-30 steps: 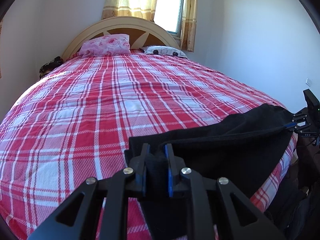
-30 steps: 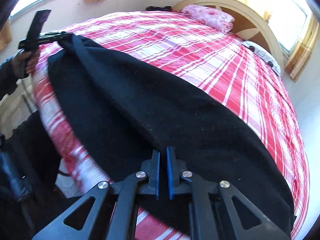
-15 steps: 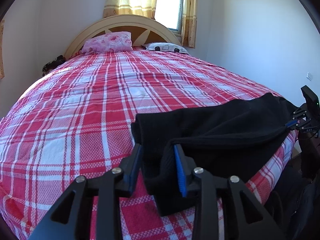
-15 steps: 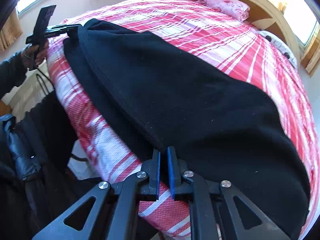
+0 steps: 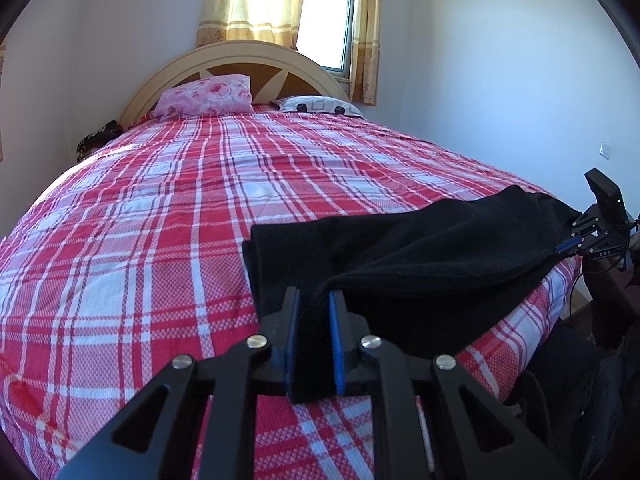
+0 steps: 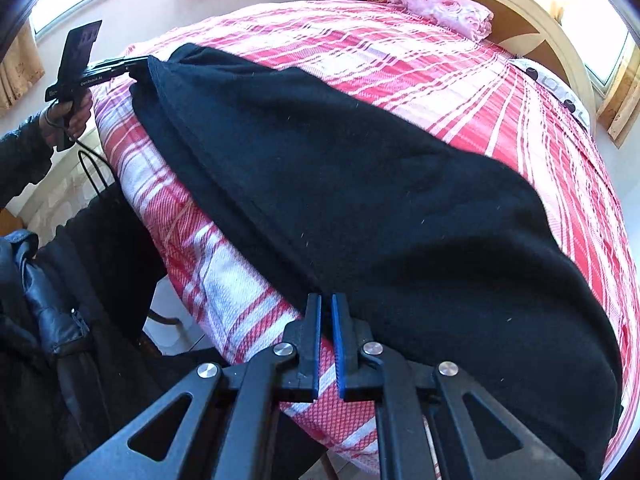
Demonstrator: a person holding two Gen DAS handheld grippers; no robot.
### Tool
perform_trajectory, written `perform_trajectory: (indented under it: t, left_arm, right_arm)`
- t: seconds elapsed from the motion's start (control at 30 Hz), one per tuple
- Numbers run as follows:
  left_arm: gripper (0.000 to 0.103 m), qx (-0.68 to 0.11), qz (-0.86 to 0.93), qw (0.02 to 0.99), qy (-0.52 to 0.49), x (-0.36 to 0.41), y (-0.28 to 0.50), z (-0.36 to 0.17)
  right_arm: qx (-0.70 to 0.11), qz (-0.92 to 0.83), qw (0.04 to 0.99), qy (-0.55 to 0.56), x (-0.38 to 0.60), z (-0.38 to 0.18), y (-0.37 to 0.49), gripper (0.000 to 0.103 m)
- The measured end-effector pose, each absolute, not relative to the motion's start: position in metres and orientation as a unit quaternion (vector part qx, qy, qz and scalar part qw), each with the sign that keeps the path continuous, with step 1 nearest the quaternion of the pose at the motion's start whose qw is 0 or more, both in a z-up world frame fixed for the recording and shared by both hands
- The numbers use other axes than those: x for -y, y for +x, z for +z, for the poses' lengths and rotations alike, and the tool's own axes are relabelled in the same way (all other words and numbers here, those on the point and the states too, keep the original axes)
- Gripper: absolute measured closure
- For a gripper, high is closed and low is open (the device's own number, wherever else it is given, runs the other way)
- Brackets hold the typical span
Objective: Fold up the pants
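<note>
Black pants (image 5: 432,256) lie folded lengthwise along the near edge of a bed with a red plaid cover (image 5: 168,216). My left gripper (image 5: 314,308) is shut on one end of the pants, with black cloth bunched between its blue pads. In the right wrist view the pants (image 6: 360,184) spread wide across the bed edge. My right gripper (image 6: 326,308) is at the pants' near hem; its jaws are almost together with a thin gap, and whether cloth sits between them is unclear. Each gripper shows in the other's view: the right one (image 5: 568,246) and the left one (image 6: 132,66).
A pink floral pillow (image 5: 204,96) and a white patterned pillow (image 5: 320,105) lie by the arched headboard (image 5: 236,54). A curtained window (image 5: 324,28) is behind it. The person's dark clothing (image 6: 48,280) and hand (image 6: 64,118) are beside the bed edge.
The left gripper opened briefly, then closed again on the pants end. The pants have come down flatter on the bed. The right gripper moved back to the hem at the bed edge.
</note>
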State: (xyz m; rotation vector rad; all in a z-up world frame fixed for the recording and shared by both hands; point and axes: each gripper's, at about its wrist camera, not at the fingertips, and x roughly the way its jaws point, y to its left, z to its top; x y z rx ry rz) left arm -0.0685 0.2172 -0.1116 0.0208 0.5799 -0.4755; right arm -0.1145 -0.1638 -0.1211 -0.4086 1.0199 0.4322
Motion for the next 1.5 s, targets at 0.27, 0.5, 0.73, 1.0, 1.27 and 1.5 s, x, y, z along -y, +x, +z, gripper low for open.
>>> perform_trajectory:
  t: [0.27,0.5,0.73,1.0,1.27,1.5]
  left_arm:
    - [0.087,-0.284,-0.231,0.930,0.008,-0.219,-0.074,-0.113]
    - [0.087,-0.280,-0.229,0.932,0.018,-0.219,-0.076,-0.110]
    - [0.087,-0.279,-0.231,0.932,0.022,-0.217,-0.074,-0.109]
    - [0.087,-0.276,-0.222,0.935,0.014,-0.225,-0.080,-0.110]
    - [0.087,-0.286,-0.225,0.931,0.012,-0.227,-0.083,-0.114]
    - [0.085,-0.257,-0.221,0.939,-0.062,-0.243,-0.095,-0.095]
  right_arm:
    - [-0.462,0.228,0.839,-0.173,0.153,-0.112,-0.121,0.097]
    - [-0.428,0.246,0.851,-0.178,0.110,-0.110,-0.102,0.057]
    - [-0.422,0.220,0.843,-0.249,0.088,-0.128,-0.088,0.059]
    - [-0.424,0.244,0.840,-0.235,0.084,-0.110,-0.101,0.099]
    - [-0.450,0.256,0.822,-0.237,0.082,-0.129,-0.106,0.099]
    - [-0.452,0.260,0.818,-0.243,0.085,-0.135,-0.108,0.099]
